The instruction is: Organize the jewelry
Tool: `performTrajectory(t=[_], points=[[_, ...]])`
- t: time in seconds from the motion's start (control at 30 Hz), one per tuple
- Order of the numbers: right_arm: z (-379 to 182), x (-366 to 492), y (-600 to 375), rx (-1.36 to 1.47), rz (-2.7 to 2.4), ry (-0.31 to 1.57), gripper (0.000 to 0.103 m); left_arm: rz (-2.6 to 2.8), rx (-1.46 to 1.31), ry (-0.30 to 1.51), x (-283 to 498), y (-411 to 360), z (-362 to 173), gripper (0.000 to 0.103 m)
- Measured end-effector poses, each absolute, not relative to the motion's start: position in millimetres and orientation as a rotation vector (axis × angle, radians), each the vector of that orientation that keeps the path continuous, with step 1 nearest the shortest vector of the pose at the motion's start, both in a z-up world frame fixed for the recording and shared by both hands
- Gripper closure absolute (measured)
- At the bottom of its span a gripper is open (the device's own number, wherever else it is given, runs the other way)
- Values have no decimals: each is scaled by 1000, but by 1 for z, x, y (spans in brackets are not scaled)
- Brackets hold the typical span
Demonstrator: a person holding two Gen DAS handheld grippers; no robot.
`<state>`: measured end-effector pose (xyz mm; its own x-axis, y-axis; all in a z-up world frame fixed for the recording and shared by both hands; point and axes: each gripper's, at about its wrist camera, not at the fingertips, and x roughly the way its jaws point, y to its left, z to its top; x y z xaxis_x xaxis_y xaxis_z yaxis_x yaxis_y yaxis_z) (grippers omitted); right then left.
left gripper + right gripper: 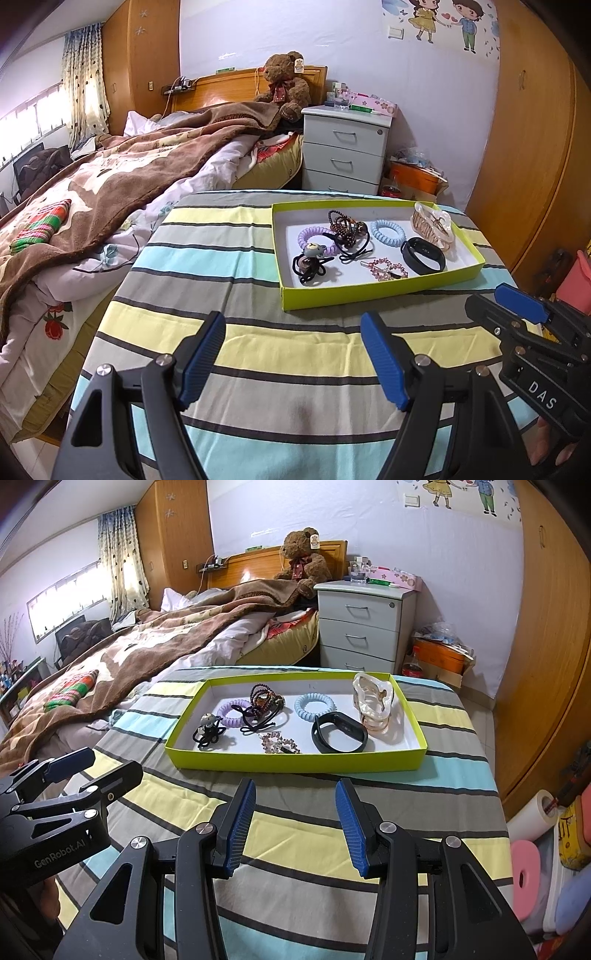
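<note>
**Both grippers held spread, nothing gripped, all the jewelry sitting in the tray**

The left gripper [291,354] and right gripper [295,823] are held apart over the striped cloth [295,834], short of the green tray [295,762]. Coil ties, black band [340,734] and clear claw clip [373,701] are all seen inside it. Could be sorted already or waiting, so no pick is suggested, just care near the tangled ties

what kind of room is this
Most likely a bedroom in a home: an unmade bed with a teddy bear at the headboard, a white bedside drawer unit, and a wooden wardrobe along the wall.
</note>
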<state>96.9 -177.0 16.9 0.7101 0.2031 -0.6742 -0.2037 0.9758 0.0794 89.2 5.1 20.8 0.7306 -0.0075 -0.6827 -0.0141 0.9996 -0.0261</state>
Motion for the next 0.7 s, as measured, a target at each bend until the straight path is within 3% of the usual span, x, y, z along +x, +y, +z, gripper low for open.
performTrajectory(t=[0.7], points=[[17, 95, -176, -4, 224, 750, 57, 6, -26, 753, 88, 4, 18, 25]])
